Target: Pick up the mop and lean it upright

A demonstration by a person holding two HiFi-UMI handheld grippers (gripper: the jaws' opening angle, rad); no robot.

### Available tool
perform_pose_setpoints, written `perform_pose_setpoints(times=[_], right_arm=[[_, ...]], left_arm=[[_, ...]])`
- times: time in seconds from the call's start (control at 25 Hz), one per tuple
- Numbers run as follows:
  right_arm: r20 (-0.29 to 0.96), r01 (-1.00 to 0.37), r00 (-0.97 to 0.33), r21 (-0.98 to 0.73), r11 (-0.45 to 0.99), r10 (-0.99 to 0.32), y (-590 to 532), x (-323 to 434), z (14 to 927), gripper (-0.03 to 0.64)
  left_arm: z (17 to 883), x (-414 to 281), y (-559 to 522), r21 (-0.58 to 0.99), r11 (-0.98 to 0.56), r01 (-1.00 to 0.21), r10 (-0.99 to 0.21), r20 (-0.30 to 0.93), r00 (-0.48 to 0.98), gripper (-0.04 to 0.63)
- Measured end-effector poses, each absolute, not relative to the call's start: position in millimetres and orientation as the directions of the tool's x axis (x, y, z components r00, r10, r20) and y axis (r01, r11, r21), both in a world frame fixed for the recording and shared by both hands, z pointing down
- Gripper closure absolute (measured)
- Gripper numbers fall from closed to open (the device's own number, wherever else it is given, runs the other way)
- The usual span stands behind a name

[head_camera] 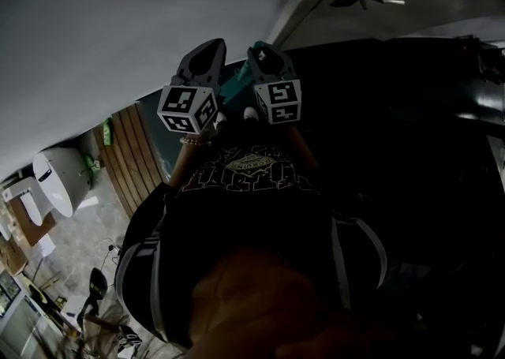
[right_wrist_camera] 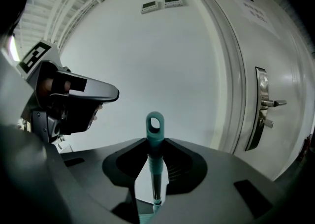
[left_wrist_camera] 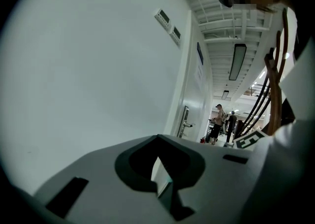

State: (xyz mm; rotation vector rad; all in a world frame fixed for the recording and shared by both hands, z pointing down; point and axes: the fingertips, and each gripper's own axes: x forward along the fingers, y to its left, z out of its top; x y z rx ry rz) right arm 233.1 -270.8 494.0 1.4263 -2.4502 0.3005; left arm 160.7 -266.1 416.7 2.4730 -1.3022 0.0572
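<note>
In the head view, the person's dark shirt (head_camera: pixel 252 184) fills the centre and lower part of the frame. Above it, both grippers point toward a white wall (head_camera: pixel 118 26). The left gripper (head_camera: pixel 203 61) is left of centre and the right gripper (head_camera: pixel 268 61) is just beside it. A short teal piece of the mop handle (head_camera: pixel 235 89) shows between their marker cubes. At the left edge there are brown wooden slats (head_camera: pixel 130 152).

In the left gripper view, the left gripper (left_wrist_camera: pixel 160 178) has its jaws a little apart. Only a narrow pale gap shows between them, and I see no object in it. The white wall (left_wrist_camera: pixel 98 70) fills the left and centre. Right of centre is a door (left_wrist_camera: pixel 184 122), and small figures of people (left_wrist_camera: pixel 216 122) stand far behind it. A long ceiling lamp (left_wrist_camera: pixel 237 60) is in the upper right.

In the right gripper view, the right gripper (right_wrist_camera: pixel 153 181) has its jaws wide apart. The mop handle (right_wrist_camera: pixel 155 137) stands upright between them, its teal loop end at the top, with a pale gap at its left side, so the jaws do not press on it. The left gripper (right_wrist_camera: pixel 74 95) is in the left of the frame. A door handle (right_wrist_camera: pixel 263 107) is at the right.
</note>
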Motion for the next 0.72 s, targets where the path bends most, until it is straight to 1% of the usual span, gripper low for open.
perform_pose_setpoints(times=[0.48,0.72], right_arm=[[0.231,-0.875,-0.479,-0.044,0.483,-0.847,-262,246,407,0.508],[0.192,-0.872,-0.485,-0.038,0.488,-0.853,-257,252,374,0.509]], left_arm=[[386,157,-252,0.262,-0.526,-0.809,-0.806,0.150,0.572,0.557],[374,154,-248,0.246,-0.524,-0.815,-0.812,0.145,0.566,0.557]])
